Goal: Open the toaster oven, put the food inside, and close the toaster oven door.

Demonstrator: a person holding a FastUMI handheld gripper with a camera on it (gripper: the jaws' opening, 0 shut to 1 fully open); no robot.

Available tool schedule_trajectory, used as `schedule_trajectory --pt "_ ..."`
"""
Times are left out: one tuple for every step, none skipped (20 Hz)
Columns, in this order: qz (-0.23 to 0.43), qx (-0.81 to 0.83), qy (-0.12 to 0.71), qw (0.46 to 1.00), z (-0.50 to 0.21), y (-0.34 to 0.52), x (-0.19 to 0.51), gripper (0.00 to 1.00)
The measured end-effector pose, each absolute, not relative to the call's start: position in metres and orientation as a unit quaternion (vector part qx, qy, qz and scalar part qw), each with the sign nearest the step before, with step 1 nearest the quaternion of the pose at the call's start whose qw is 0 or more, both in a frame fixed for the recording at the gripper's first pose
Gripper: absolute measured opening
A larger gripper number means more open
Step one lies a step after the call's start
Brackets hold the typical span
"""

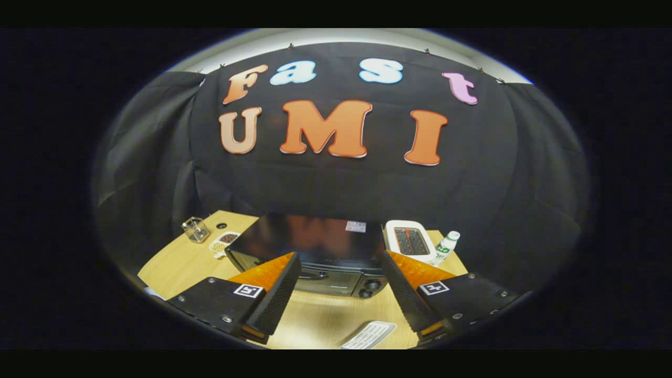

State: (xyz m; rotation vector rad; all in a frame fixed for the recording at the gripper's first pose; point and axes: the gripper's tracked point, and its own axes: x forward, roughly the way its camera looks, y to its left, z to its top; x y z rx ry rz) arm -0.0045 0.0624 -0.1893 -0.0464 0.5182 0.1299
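Gripper view shows the gripper (338,286) with its fingers spread wide and holding nothing, raised above a light wooden table (173,265). Just beyond and between the fingertips sits the black toaster oven with a glossy top (315,244), its front door shut. Behind it stand a white pop-up toaster (411,241) and a small white bottle (446,247); a white slatted tray (370,335) lies nearer, between the fingers.

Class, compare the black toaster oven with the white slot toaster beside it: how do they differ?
The black toaster oven is dark, larger, with a front door, shut; the white slot toaster is pale, smaller, open at its top slots. Both stand on the wooden table, beyond the open gripper.
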Motion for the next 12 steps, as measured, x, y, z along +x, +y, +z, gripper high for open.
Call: schedule_trajectory --pt "0.059 -0.018 0.234 0.97 -0.17 0.058 -0.001 0.92" --pt "0.054 -0.014 0.214 0.975 -0.151 0.052 0.003 0.92" --pt "0.048 -0.009 0.193 0.98 -0.13 0.045 0.004 0.93" --pt "0.043 -0.006 0.172 0.984 -0.109 0.037 0.006 0.93" --pt "0.038 -0.003 0.152 0.988 -0.092 0.032 0.006 0.93" --pt "0.035 -0.004 0.13 0.991 -0.073 0.028 0.007 0.93" --pt "0.031 -0.005 0.107 0.994 -0.054 0.022 0.008 0.93" --pt "0.028 -0.006 0.086 0.996 -0.036 0.018 0.008 0.93" --pt "0.025 -0.007 0.068 0.997 -0.02 0.014 0.007 0.93" --pt "0.021 -0.006 0.053 0.998 -0.005 0.009 0.005 0.93" --pt "0.017 -0.004 0.04 0.999 0.008 0.005 0.003 0.93" --pt "0.014 -0.003 0.026 1.0 0.02 0.002 0.002 0.93"
